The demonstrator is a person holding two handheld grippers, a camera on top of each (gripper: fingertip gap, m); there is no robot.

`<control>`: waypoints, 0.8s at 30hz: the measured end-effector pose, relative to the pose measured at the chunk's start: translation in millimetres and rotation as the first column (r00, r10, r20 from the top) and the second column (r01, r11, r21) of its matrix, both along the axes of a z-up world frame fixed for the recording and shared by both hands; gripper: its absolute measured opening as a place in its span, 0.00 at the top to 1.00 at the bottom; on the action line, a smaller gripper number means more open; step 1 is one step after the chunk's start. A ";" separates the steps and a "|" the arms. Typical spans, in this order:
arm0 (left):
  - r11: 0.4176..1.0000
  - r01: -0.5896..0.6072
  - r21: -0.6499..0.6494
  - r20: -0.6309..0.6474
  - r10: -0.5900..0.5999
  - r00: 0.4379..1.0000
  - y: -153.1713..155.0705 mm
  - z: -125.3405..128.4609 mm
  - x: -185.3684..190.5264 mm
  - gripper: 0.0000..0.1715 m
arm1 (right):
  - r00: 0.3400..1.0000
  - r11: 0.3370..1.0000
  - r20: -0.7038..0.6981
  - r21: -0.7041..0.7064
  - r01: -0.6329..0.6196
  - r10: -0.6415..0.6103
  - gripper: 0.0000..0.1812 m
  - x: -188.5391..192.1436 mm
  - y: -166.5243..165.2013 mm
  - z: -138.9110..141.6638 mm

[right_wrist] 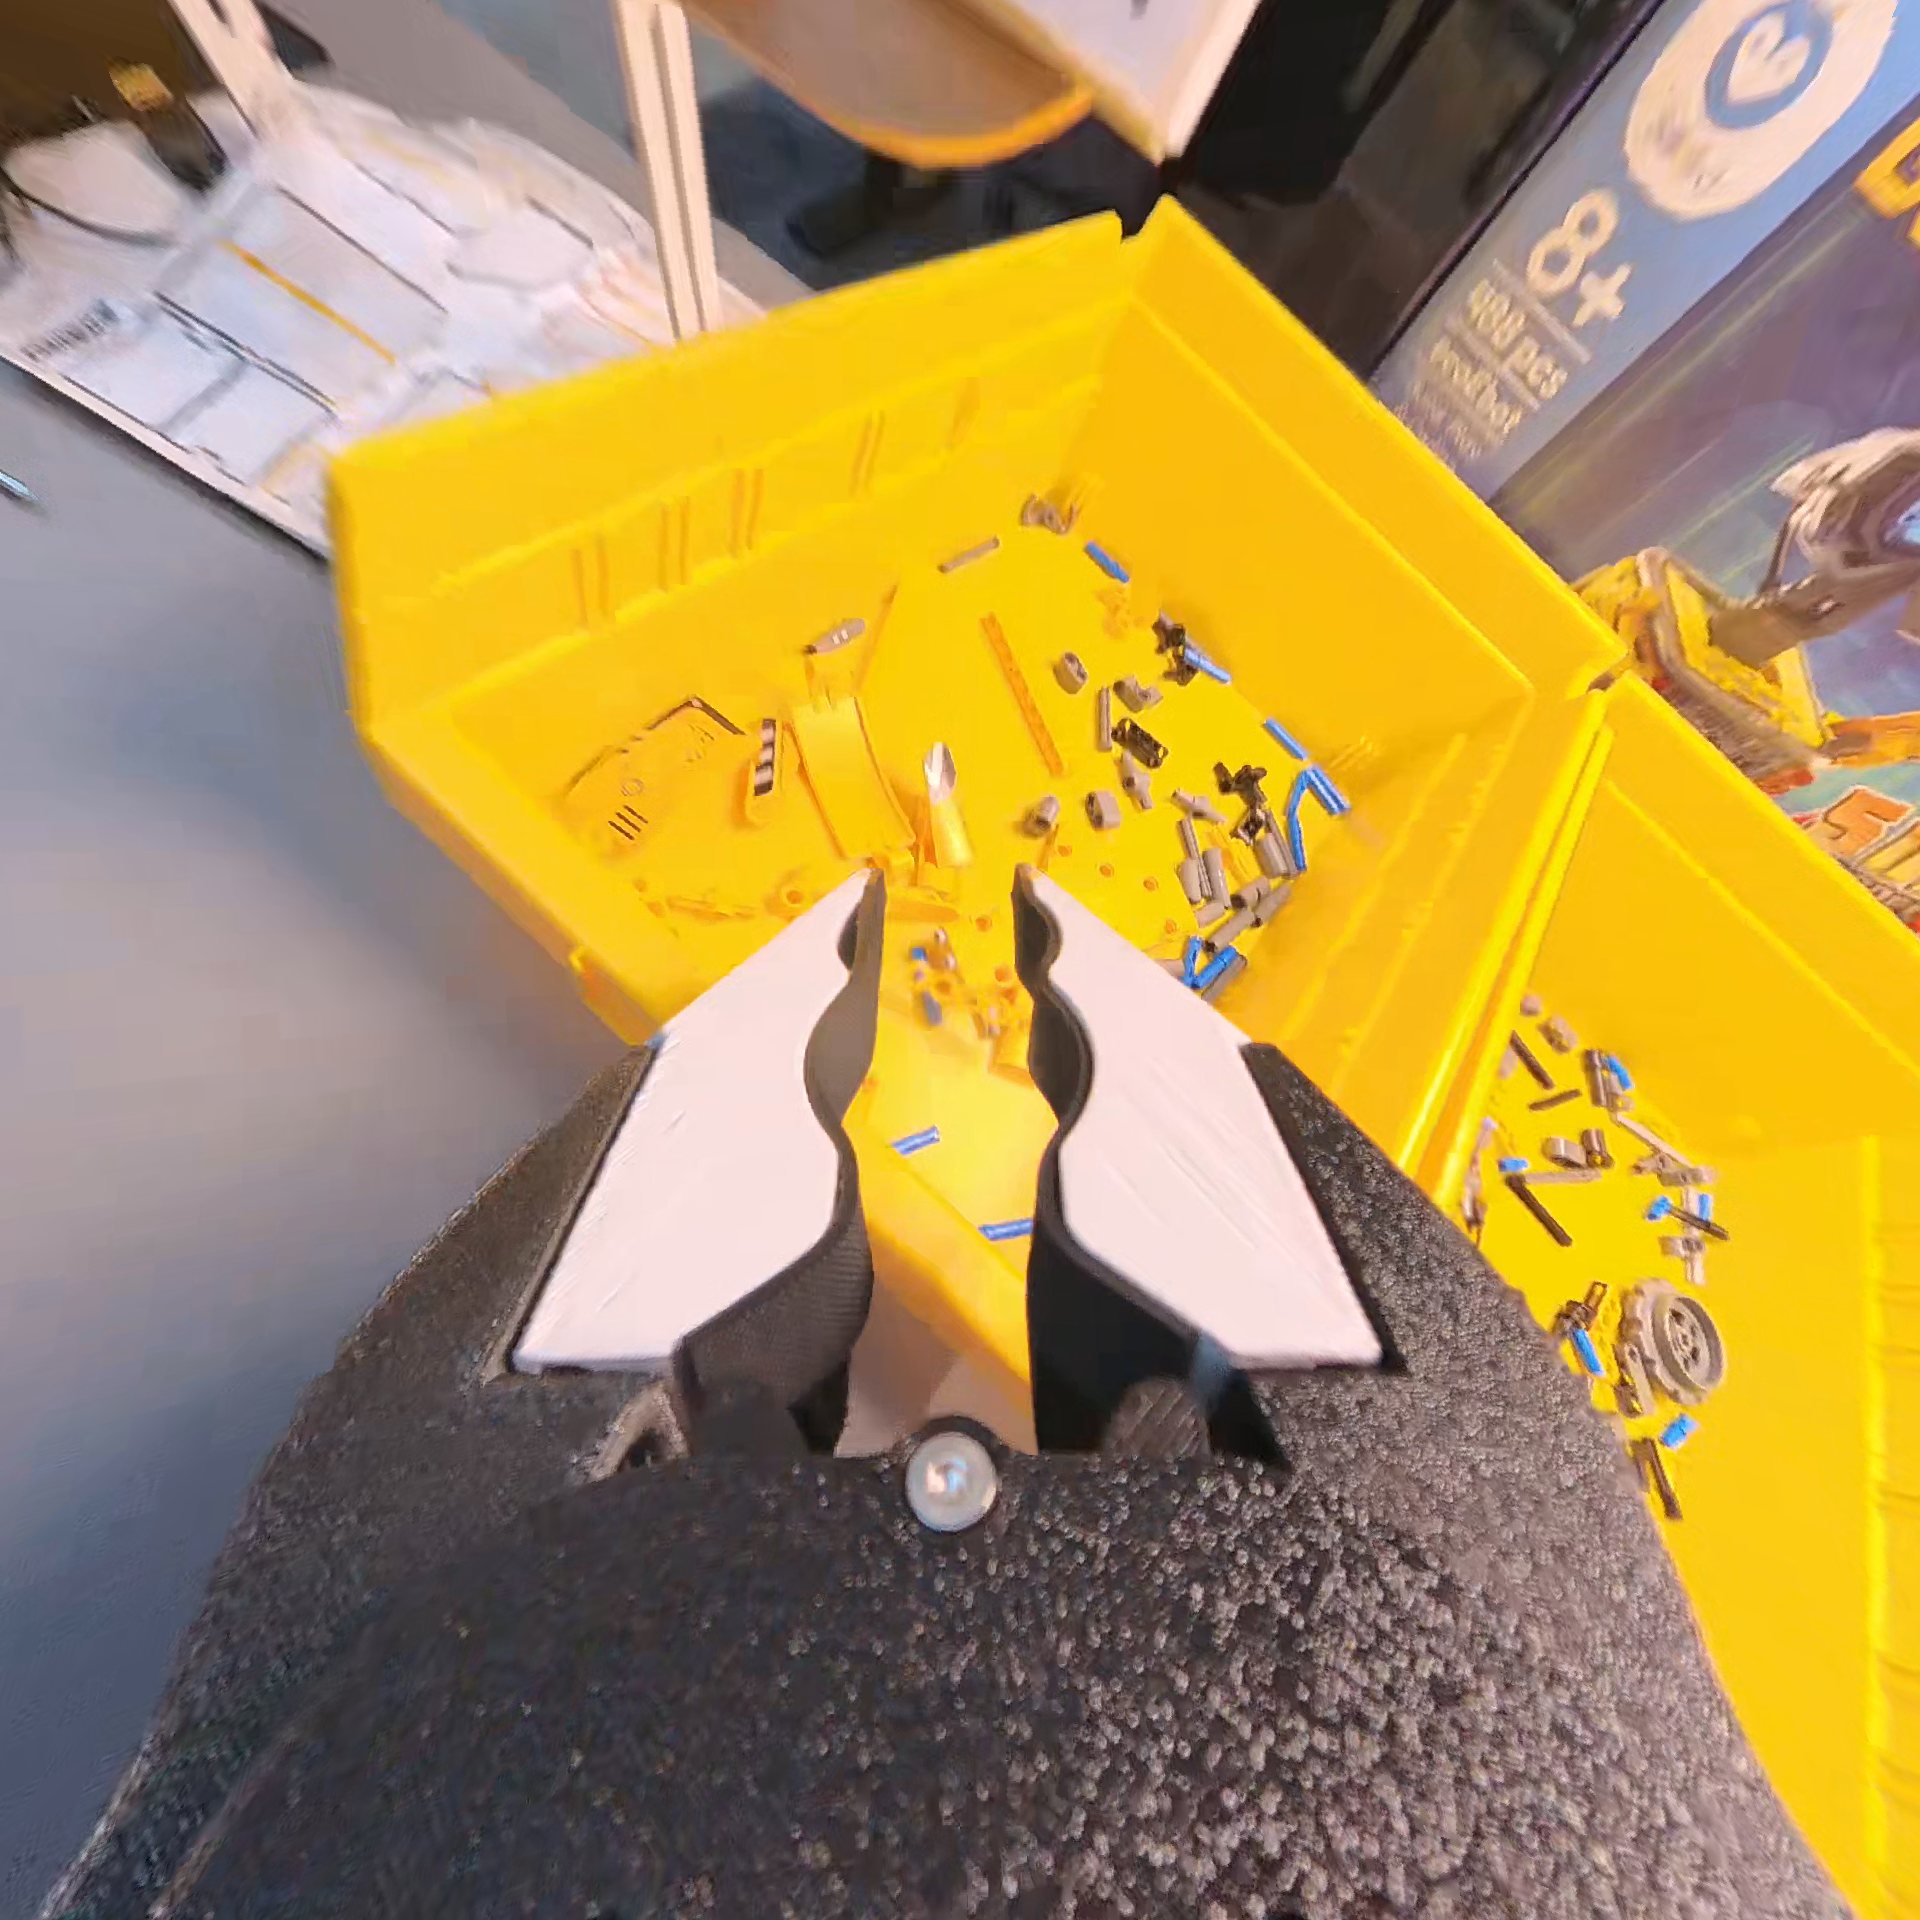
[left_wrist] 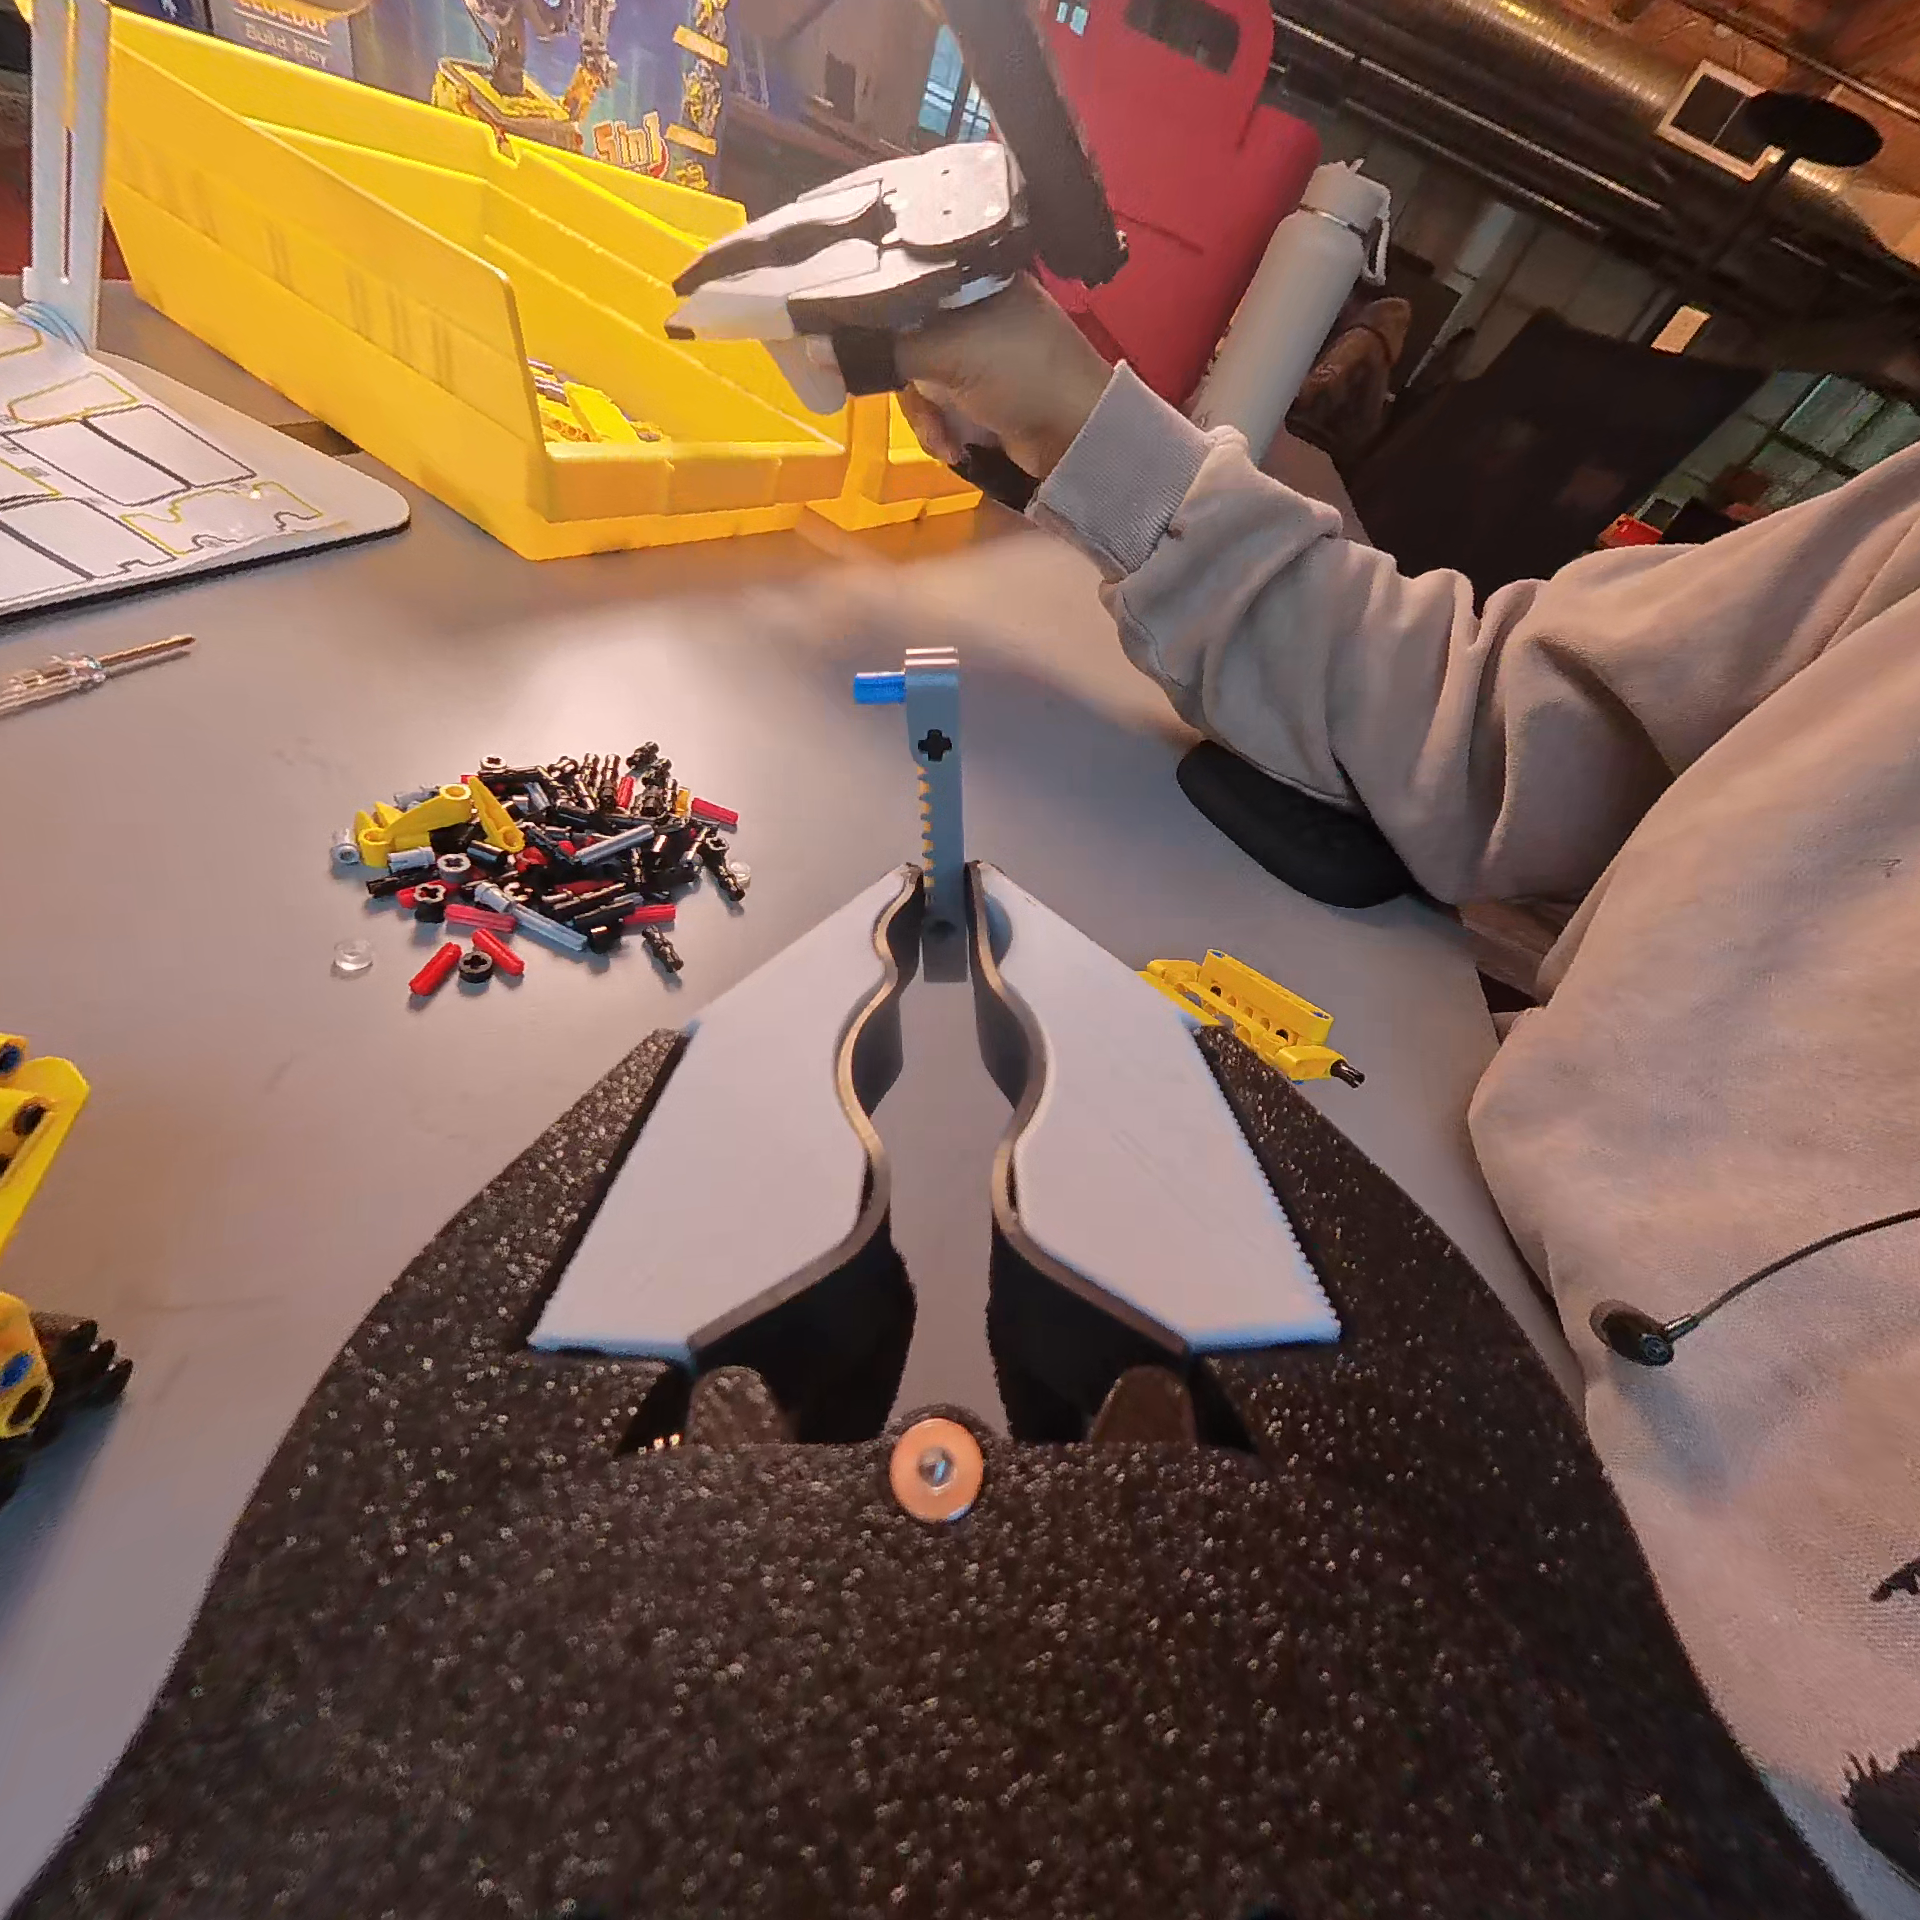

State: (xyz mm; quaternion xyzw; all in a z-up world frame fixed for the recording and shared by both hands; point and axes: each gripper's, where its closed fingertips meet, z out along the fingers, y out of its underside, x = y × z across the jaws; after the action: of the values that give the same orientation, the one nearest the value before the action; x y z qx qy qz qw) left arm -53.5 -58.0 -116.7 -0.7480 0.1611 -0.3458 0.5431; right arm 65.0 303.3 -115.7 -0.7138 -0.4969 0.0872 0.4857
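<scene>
My left gripper (left_wrist: 943, 883) is shut on a grey toothed rack piece (left_wrist: 938, 790) that stands upright between the fingertips, with a blue pin (left_wrist: 879, 689) at its top left. It is held above the grey table (left_wrist: 260, 1195). My right gripper (right_wrist: 945, 883) is open and empty, hovering over a yellow bin (right_wrist: 1299, 582) with small yellow, grey, black and blue parts inside. In the left wrist view the right gripper (left_wrist: 727, 312) shows farther off, held in a hand above the yellow bins (left_wrist: 582, 457).
A pile of small black, red, yellow and grey parts (left_wrist: 540, 852) lies on the table. A yellow beam assembly (left_wrist: 1247, 1008) lies to the right, a yellow build (left_wrist: 31, 1195) at the left edge. A printed mat (left_wrist: 135, 488), a screwdriver (left_wrist: 94, 670), a second bin (right_wrist: 1683, 1195) and a printed box (right_wrist: 1714, 364). Left tips and right tips are each some 25 cm from the screwdriver (left_wrist: 94, 670).
</scene>
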 end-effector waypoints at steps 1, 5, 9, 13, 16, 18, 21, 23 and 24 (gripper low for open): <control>1.000 0.002 0.002 0.002 -0.002 1.000 0.2 0.4 1.0 0.96 | 0.998 0.999 -0.048 0.014 -0.038 0.039 0.85 -4.1 -8.5 12.7; 1.000 0.022 0.012 0.003 -0.022 1.000 -0.6 0.9 7.0 0.96 | 0.877 0.918 -0.313 -0.038 -0.396 0.365 0.79 -42.7 -94.6 64.2; 0.998 0.043 0.038 0.012 -0.044 0.999 -3.1 5.2 11.2 0.96 | 0.514 0.541 -0.538 -0.123 -0.832 0.668 0.79 -81.9 -243.2 87.2; 0.995 0.055 0.087 0.029 -0.058 0.998 -6.9 15.6 12.9 0.96 | 0.312 0.271 -0.594 -0.160 -0.949 0.742 0.81 -106.3 -346.4 67.0; 0.992 0.060 0.112 0.021 -0.063 0.998 -9.7 20.7 14.9 0.96 | 0.306 0.240 -0.595 -0.190 -0.952 0.743 0.87 -118.7 -374.1 48.0; 0.990 0.073 0.119 0.003 -0.074 0.997 -11.5 20.7 18.4 0.96 | 0.304 0.242 -0.607 -0.185 -0.952 0.734 0.92 -121.3 -378.5 44.9; 0.990 0.083 0.118 -0.008 -0.083 0.997 -11.9 19.7 22.4 0.96 | 0.295 0.231 -0.621 -0.184 -0.955 0.726 0.95 -120.2 -378.3 43.3; 0.990 0.078 0.121 -0.006 -0.078 0.997 -11.4 20.0 21.5 0.93 | 0.280 0.219 -0.625 -0.175 -0.960 0.729 0.96 -117.9 -378.5 43.9; 0.989 0.077 0.126 0.000 -0.078 0.997 -11.8 21.5 20.5 0.91 | 0.282 0.224 -0.627 -0.171 -0.959 0.726 0.96 -117.9 -377.0 44.6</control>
State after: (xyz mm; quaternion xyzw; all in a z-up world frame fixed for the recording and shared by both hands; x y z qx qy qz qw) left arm -33.0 -69.8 -95.2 -0.7047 0.2102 -0.3577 0.5755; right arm -52.9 -73.7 -71.1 -0.3728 -0.6462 0.6255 0.2283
